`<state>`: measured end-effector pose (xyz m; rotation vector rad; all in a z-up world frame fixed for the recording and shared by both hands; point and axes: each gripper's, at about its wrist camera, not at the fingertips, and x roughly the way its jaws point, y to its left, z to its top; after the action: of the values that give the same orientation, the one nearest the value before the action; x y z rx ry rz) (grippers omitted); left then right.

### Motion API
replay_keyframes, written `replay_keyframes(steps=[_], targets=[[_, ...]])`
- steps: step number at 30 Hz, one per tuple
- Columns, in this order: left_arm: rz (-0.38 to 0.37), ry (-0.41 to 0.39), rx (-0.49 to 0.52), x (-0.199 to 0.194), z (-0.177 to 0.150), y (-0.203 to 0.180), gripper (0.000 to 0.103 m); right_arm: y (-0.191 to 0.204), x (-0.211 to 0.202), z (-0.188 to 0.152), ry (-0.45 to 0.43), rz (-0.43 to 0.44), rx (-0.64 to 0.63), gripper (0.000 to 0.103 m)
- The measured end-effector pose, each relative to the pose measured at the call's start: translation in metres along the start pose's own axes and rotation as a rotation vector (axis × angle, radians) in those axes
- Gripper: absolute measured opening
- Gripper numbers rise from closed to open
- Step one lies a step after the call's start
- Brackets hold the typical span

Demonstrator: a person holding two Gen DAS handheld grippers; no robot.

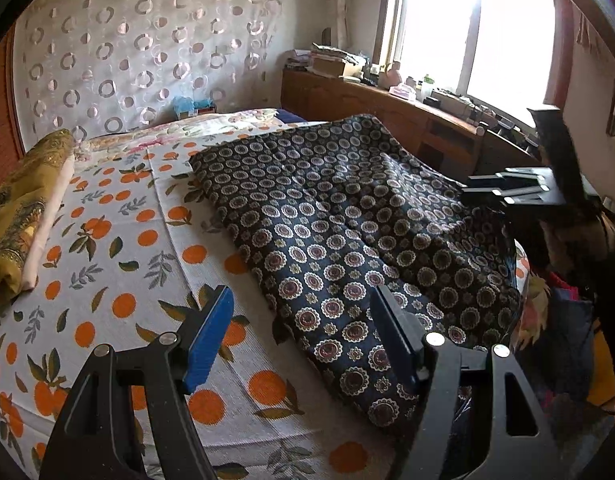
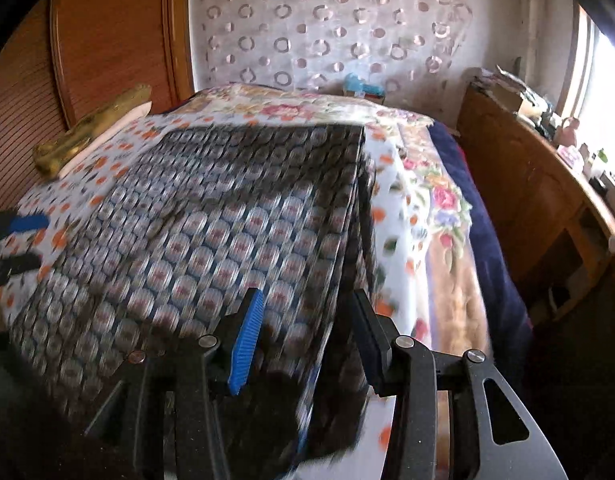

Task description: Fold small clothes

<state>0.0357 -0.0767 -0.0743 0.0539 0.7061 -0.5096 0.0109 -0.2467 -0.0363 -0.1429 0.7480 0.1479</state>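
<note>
Left wrist: left tongs (image 1: 299,332) spread, empty; right tongs (image 2: 307,332) half-spread over patterned cloth (image 2: 211,216).

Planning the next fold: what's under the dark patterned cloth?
The dark patterned cloth lies on the orange-print sheet. Anything directly beneath it is covered and cannot be seen.

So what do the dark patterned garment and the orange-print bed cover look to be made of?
Dark patterned garment: thin woven fabric with a slight sheen, judging by its soft ripples; the fibre is unclear. Orange-print bed cover: matte ribbed cloth, probably cotton, with fine parallel ridges.
</note>
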Motion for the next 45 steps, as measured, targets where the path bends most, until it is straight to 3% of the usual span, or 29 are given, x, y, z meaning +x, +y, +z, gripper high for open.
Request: replay_keyframes(steps=[6, 9, 10, 11, 18, 29, 33, 35, 37, 43, 45], targets=[[0.004, 0.019, 0.012, 0.003, -0.002, -0.004, 0.072, 0.003, -0.017, -0.02, 0.019, 0.001, 0.025, 0.046], [0.007, 0.027, 0.013, 0.004, -0.004, -0.005, 0.072, 0.003, -0.015, -0.026, 0.031, -0.01, 0.032, 0.029], [0.006, 0.03, 0.012, 0.004, -0.004, -0.004, 0.072, 0.001, -0.015, -0.027, 0.029, 0.004, 0.036, 0.013], [0.006, 0.034, 0.011, 0.004, -0.005, -0.004, 0.072, 0.0, -0.017, -0.028, 0.024, 0.018, 0.04, 0.007], [0.001, 0.054, 0.021, 0.007, -0.009, -0.008, 0.072, -0.009, -0.037, -0.03, -0.05, -0.03, 0.072, 0.003], [-0.012, 0.088, 0.025, 0.012, -0.017, -0.012, 0.072, -0.009, -0.042, -0.035, -0.033, -0.081, 0.083, 0.003], [-0.014, 0.093, 0.022, 0.012, -0.019, -0.014, 0.072, -0.002, -0.04, -0.027, -0.04, -0.113, 0.065, 0.016], [-0.014, 0.094, 0.02, 0.013, -0.019, -0.014, 0.072, 0.0, -0.044, -0.024, -0.056, -0.113, 0.062, 0.039], [-0.014, 0.096, 0.02, 0.013, -0.02, -0.014, 0.072, 0.006, -0.049, -0.021, -0.078, -0.099, 0.058, 0.052], [-0.024, 0.105, 0.014, 0.013, -0.022, -0.013, 0.071, 0.03, -0.054, -0.015, -0.096, -0.01, 0.04, 0.06], [-0.033, 0.107, 0.013, 0.012, -0.023, -0.014, 0.066, 0.04, -0.048, -0.017, -0.076, 0.024, 0.025, 0.061]])
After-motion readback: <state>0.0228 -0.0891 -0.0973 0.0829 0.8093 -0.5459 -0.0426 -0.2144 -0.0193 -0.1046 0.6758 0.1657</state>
